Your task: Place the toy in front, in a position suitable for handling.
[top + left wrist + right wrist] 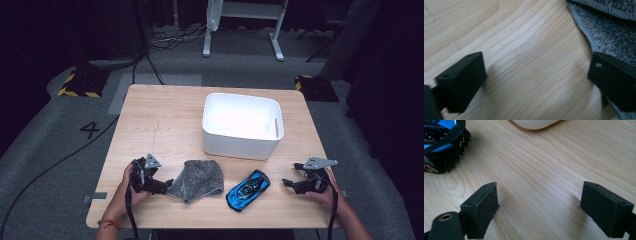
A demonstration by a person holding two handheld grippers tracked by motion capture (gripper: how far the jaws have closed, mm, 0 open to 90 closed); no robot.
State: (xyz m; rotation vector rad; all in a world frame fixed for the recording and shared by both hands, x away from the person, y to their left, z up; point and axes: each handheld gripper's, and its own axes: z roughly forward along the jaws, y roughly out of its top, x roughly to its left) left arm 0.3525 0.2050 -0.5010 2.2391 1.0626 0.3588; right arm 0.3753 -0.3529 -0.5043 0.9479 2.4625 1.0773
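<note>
— Wooden table point(165, 115), dark room. Status?

— Cloth point(197, 179) at six o'clock, car point(248, 190) at five, bin point(243, 125) behind. Left gripper point(162, 186) touches the cloth edge, jaws apart, empty. Right gripper point(290, 184) sits low beside the car, jaws apart.

— Advice?

— Left: straddle the hem, then close. Both hands lie level, pointing inward.

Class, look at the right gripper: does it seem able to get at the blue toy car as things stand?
Probably yes. The right gripper stands open and empty, pointing toward the blue toy car, with bare table between them. The white bin sits farther back and the grey cloth lies beyond the car, so neither blocks the way.
</note>
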